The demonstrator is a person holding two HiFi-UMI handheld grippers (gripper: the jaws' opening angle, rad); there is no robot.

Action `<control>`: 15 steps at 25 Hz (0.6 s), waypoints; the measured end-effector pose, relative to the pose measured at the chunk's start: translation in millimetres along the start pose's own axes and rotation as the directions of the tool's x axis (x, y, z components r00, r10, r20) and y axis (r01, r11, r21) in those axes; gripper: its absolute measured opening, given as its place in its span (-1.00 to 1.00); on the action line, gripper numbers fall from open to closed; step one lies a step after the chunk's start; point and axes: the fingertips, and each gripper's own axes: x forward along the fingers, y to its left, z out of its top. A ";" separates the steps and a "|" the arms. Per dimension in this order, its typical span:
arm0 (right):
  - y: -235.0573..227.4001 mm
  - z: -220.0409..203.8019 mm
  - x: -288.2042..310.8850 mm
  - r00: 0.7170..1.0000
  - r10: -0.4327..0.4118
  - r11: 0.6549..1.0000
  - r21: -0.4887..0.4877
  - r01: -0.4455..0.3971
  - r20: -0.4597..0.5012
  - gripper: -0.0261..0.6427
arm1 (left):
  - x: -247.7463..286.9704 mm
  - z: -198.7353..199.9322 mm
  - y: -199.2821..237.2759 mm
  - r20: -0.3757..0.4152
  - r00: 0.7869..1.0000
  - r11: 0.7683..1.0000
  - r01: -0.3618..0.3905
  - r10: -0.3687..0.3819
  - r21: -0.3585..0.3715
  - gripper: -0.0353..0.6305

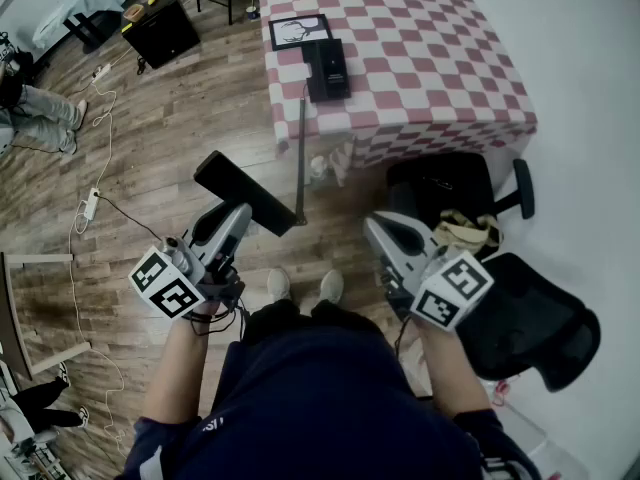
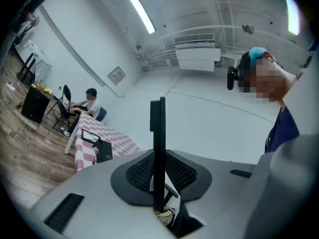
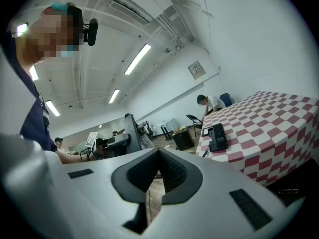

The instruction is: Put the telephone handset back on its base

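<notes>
The black telephone handset (image 1: 246, 194) is clamped in my left gripper (image 1: 238, 216), held over the wooden floor in front of the table. In the left gripper view the handset (image 2: 158, 148) stands edge-on between the pads. A thin cord (image 1: 301, 148) runs from it up to the black telephone base (image 1: 328, 68), which lies at the near edge of the red-and-white checkered table (image 1: 420, 58). The base (image 2: 103, 151) also shows far off on the table, as it does in the right gripper view (image 3: 217, 137). My right gripper (image 1: 373, 227) is shut and empty, its jaws meeting (image 3: 158, 167).
A black office chair (image 1: 525, 313) with a beige bag (image 1: 463, 231) stands right of me by the table corner. A framed sheet (image 1: 297, 30) lies behind the base. A black cabinet (image 1: 160, 30) and floor cables with a power strip (image 1: 91, 203) are at left. A person (image 2: 88, 103) sits at the table's far end.
</notes>
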 end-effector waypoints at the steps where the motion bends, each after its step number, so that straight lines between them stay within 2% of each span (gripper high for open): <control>1: -2.3 -0.8 -1.2 1.000 0.003 1.000 0.004 -0.003 0.001 -0.88 | 1.5 -1.2 -0.7 0.002 1.000 1.000 -0.001 0.001 0.001 -0.63; 15: -38.0 -8.9 -17.5 1.000 0.004 0.998 0.056 -0.003 -0.021 -0.87 | 25.3 -22.8 -12.4 0.003 0.999 0.999 -0.035 0.035 0.001 -0.63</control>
